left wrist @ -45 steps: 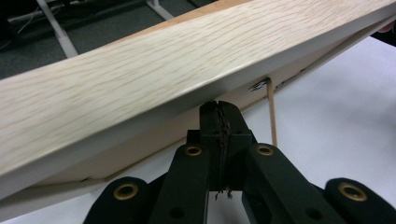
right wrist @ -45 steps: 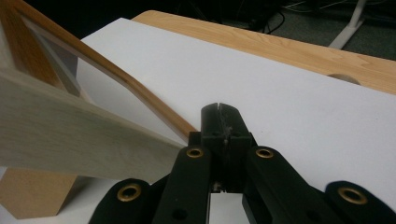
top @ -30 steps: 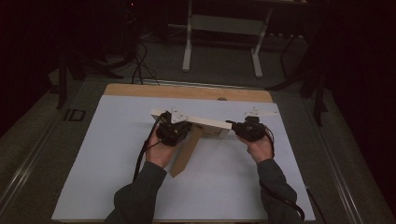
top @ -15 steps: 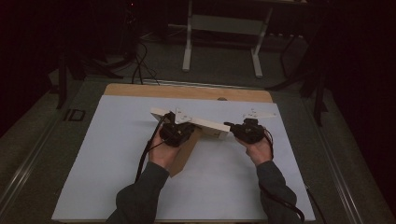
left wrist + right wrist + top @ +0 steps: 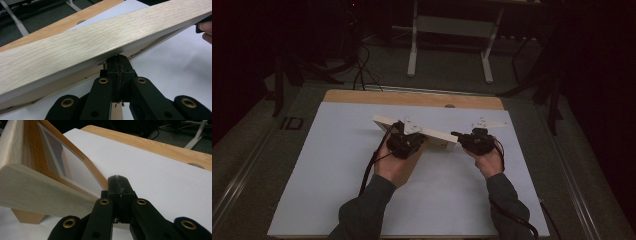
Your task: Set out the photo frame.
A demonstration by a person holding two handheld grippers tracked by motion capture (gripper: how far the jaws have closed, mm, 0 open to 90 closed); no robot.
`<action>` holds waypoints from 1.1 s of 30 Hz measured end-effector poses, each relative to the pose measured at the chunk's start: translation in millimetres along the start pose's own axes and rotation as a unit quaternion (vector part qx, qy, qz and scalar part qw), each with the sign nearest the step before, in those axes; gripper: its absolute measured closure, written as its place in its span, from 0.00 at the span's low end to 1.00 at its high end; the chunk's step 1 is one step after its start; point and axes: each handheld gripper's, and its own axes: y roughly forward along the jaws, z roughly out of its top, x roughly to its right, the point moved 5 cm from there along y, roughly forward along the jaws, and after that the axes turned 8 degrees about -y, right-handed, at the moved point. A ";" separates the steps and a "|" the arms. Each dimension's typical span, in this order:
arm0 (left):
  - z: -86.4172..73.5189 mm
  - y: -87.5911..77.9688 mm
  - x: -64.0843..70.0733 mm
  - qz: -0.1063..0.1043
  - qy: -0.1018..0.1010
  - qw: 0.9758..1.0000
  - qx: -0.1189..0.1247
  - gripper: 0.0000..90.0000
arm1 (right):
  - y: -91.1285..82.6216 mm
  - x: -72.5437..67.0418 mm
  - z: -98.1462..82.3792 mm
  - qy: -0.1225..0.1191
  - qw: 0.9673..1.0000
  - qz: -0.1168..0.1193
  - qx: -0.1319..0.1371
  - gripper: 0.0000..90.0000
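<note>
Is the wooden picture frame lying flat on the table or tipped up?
Tipped up: the wooden picture frame slants, one edge raised off the white table cover, its glazed side showing from beneath.

A picture frame [image 5: 432,134] of pale wood grain stands tilted up off the white sheet, its long top edge running across between the two hands. Its inner border is darker orange wood around a glass pane [image 5: 72,168].

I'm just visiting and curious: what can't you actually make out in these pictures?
- Left tool tip: left gripper view, tucked under the wooden frame; a grip is unclear.
- Frame's ends: same view, cut by edges.
- Frame's front: right gripper view, angled away.
- Right tool: high view, small and dark.
</note>
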 end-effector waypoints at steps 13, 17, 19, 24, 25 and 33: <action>0.1 3.3 -2.1 -0.007 -0.005 1.000 -0.004 1.00 | -1.9 -8.1 -0.8 -0.014 1.000 0.008 -0.004 1.00; 0.1 3.7 -3.9 -0.011 -0.005 1.000 -0.006 1.00 | -2.2 -9.8 -0.7 -0.018 1.000 0.012 -0.006 1.00; 0.5 4.3 -5.0 -0.012 -0.010 1.000 -0.005 1.00 | -2.0 -10.5 -0.4 -0.018 1.000 0.017 -0.007 1.00; 0.9 4.8 -8.5 -0.012 -0.014 1.000 -0.006 1.00 | -1.6 -15.1 0.5 -0.028 0.999 0.026 -0.013 1.00; 1.0 4.7 -9.4 -0.013 -0.013 1.000 -0.008 1.00 | -1.5 -16.1 0.4 -0.030 0.999 0.028 -0.014 1.00; 1.5 5.5 -13.8 -0.013 -0.010 1.000 -0.008 1.00 | -0.8 -25.0 0.9 -0.047 0.998 0.044 -0.016 1.00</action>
